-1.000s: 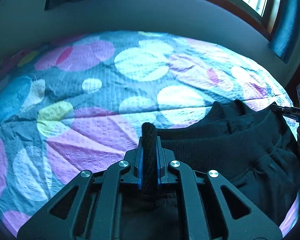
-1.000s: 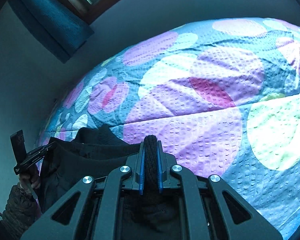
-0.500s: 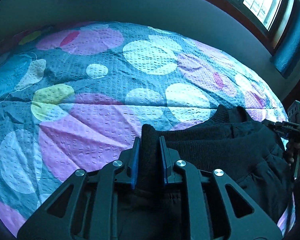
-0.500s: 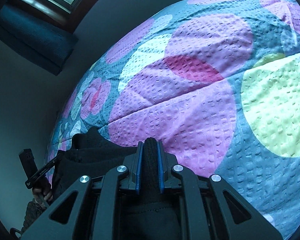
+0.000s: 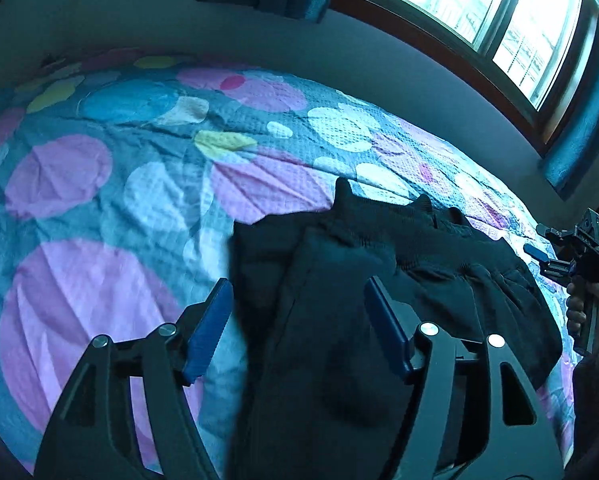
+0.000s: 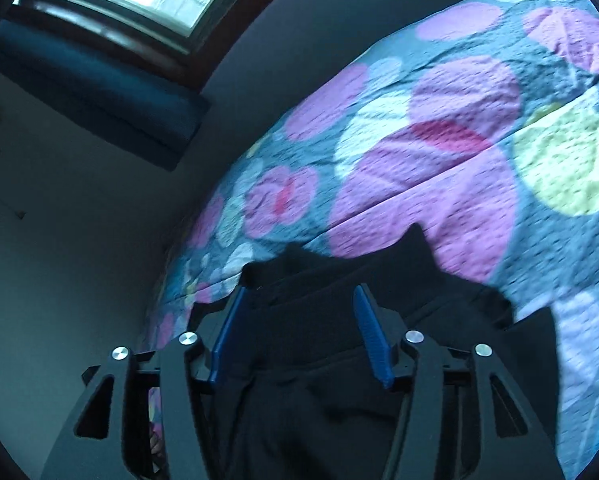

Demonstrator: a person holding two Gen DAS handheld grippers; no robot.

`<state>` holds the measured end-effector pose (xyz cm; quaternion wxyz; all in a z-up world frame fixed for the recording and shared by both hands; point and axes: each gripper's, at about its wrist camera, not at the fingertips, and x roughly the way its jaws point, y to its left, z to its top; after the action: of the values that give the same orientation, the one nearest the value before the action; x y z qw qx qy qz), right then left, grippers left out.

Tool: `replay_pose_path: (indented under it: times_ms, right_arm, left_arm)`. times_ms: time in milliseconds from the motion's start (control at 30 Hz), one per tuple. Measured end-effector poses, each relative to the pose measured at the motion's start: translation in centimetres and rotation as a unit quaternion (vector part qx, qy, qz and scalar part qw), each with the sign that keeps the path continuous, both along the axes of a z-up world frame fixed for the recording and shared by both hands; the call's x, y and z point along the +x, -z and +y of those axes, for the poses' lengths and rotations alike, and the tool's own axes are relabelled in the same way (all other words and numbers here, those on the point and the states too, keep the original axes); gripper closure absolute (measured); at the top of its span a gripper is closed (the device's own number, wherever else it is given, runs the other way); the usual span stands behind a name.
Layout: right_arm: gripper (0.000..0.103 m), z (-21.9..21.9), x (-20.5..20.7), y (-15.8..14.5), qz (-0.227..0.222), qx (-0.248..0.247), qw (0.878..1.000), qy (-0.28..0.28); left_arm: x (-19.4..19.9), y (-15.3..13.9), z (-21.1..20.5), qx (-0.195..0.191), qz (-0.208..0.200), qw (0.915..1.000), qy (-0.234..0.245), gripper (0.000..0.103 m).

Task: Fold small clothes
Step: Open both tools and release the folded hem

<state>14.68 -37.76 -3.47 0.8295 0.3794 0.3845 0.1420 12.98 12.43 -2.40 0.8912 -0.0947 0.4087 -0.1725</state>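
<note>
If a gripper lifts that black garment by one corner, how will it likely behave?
The black garment will probably droop: it lies in soft folds on the bedspread. Its ribbed edge looks thick, so likely grippy, not slippery. It should not roll. Both jaws have just opened off it.

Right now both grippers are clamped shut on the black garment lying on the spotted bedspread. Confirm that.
Not quite. The left gripper and right gripper are open, having just been opening, as both wrist views show. The black garment does lie on the spotted bedspread, between the blue pads but unclamped.
</note>
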Motion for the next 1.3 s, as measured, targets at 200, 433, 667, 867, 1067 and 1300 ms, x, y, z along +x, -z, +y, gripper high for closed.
replay_pose_path:
  times_ms: [200, 433, 667, 867, 1067, 1300]
  right_arm:
    - [0.044, 9.5, 2.5, 1.2, 0.016, 0.015, 0.994, -0.108]
    - [0.044, 13.1, 7.3, 5.3, 0.071, -0.036, 0.993, -0.087]
    - [0.044, 12.8, 7.5, 5.5, 0.071, -0.029, 0.994, -0.073]
    - [0.044, 12.2, 5.2, 3.9, 0.062, -0.018, 0.996, -0.064]
    - [0.042, 12.8, 0.5, 3.0, 0.043, -0.001, 0.997, -0.065]
    - [0.040, 15.0, -0.1, 5.0, 0.049, -0.069, 0.994, -0.072]
  left_arm:
    - [-2.7, 1.3, 1.9, -0.016, 0.022, 0.9990, -0.035, 0.035]
    - [-3.4, 2.1, 3.0, -0.020, 0.035, 0.9982, -0.044, 0.034]
    - [-3.3, 3.7, 3.0, -0.034, 0.054, 0.9969, -0.045, 0.033]
    - [-3.9, 3.6, 2.6, -0.026, 0.042, 0.9980, -0.039, 0.031]
    - [-4.0, 3.7, 2.9, -0.041, 0.040, 0.9974, -0.043, 0.029]
    - [-4.4, 3.7, 2.5, -0.033, 0.034, 0.9980, -0.041, 0.026]
